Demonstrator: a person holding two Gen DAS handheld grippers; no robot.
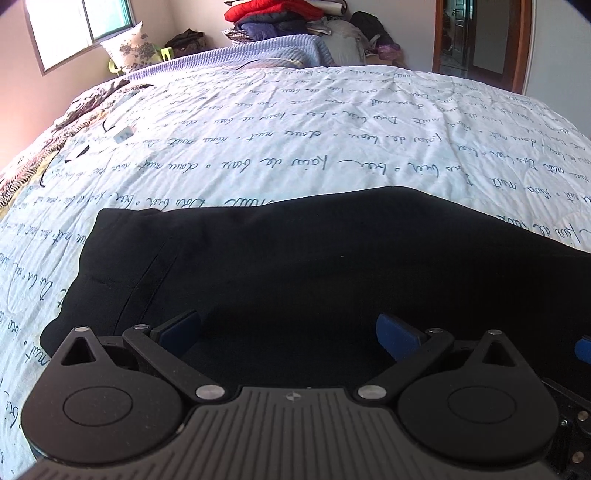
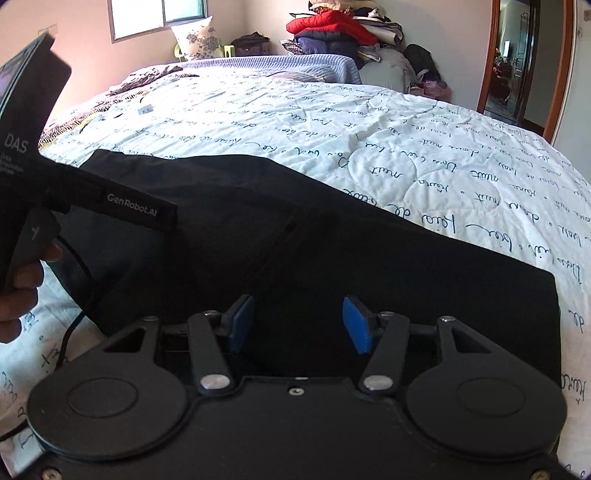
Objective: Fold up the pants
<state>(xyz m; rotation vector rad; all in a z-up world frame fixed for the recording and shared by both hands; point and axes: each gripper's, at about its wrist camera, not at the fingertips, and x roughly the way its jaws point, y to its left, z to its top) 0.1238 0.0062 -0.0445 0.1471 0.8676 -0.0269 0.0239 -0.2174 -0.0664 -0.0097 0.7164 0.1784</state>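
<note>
Black pants (image 1: 295, 251) lie flat across the near part of a bed with a white quilt (image 1: 332, 129) printed with handwriting. My left gripper (image 1: 290, 332) hovers over the near edge of the pants, blue pads wide apart and nothing between them. In the right wrist view the pants (image 2: 369, 240) end in a straight edge at the right. My right gripper (image 2: 299, 325) stands over them, open to a middling gap with only dark cloth below it. The left hand-held device (image 2: 37, 166) and the hand (image 2: 22, 280) holding it show at the left edge.
A pile of folded clothes (image 1: 273, 14) and a flowered pillow (image 1: 129, 48) sit beyond the far side of the bed. A doorway (image 1: 480, 37) is at the back right. A small white tag (image 1: 123, 134) lies on the quilt. A black cable (image 2: 74, 314) hangs from the left device.
</note>
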